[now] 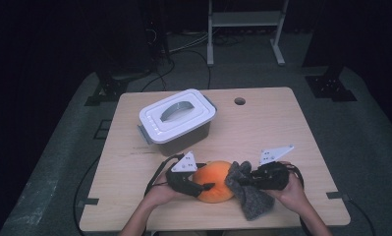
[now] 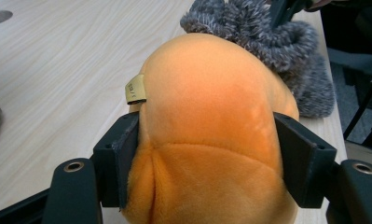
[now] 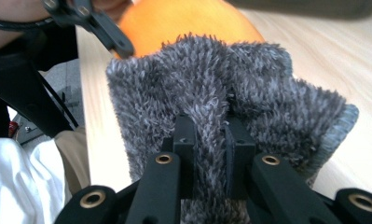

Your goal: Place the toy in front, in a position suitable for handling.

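My left claw [image 2: 207, 154] squeezes the round orange plush toy [image 2: 211, 116]; my right claw [image 3: 207, 140] pinches the fuzzy grey cloth [image 3: 230, 88] between them; hard wiping may squirt the toy free.

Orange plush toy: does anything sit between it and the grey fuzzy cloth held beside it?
Nothing visible does. The orange plush toy sits between the left gripper's jaws, and the grey fuzzy cloth, pinched in the right gripper, already lies against its side.

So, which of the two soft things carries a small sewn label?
The round orange plush toy, held by the left tongs; the shaggy grey cloth shows none.
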Available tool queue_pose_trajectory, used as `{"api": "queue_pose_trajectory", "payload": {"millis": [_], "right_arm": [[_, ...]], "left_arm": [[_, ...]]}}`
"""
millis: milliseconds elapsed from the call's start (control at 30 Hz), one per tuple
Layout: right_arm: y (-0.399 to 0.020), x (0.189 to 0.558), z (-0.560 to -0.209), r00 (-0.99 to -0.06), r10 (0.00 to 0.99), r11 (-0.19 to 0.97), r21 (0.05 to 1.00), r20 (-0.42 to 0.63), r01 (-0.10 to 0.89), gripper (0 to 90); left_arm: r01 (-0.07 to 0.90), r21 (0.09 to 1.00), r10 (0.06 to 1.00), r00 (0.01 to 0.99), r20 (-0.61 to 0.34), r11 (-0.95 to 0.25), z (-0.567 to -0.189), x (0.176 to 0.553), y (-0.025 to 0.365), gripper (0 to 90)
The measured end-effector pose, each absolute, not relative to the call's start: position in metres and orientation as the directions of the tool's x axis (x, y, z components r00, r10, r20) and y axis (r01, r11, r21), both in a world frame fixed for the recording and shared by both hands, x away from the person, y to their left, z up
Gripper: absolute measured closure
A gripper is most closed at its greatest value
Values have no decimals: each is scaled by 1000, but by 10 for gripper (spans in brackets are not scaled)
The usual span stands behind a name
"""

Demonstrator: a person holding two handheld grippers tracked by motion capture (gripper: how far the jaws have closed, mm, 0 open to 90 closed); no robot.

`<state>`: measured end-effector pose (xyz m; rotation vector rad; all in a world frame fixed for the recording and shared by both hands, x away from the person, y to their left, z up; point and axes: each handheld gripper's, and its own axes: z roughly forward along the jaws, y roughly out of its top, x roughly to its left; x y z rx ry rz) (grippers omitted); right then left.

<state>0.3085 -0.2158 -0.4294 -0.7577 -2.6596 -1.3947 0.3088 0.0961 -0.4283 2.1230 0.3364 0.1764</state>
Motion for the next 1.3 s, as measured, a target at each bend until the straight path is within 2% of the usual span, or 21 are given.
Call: {"api": "queue_pose_trajectory", "payload": {"millis": [133,300,633,867,967,1100,1133,1233,1300], "right_arm": [[-223,312,-435,-863,424,472,745,277,471,776],[-220,312,-426,-867,417,428,783,273,452,776],[-225,317,-436,-851,437,467,735,293,493,775],[-222,314,-415,-866,392,368,810,309,456,777],[-212,312,-422,-877,381,426,787,292,447,775],[-209,308,-421,-889,373,451,785,266,425,774],[-209,308,-421,-888,376,452,784,265,425,775],[-213,309,-418,-879,401,438,789,257,430,777],[-217,310,-414,-873,419,418,801,248,429,780]], "left_arm": [[171,847,304,952,-11,-504,-430,308,100,306],[175,853,306,952,-19,-492,-432,308,103,299],[165,851,297,955,-11,-498,-432,308,103,292],[127,853,268,963,15,-506,-431,305,100,275],[131,841,252,968,6,-525,-430,304,97,227],[175,809,275,961,-16,-562,-427,305,87,92],[169,807,280,960,-4,-566,-427,304,85,95],[123,822,315,946,72,-557,-420,300,83,250],[52,838,343,925,165,-543,-418,295,81,304]]}}
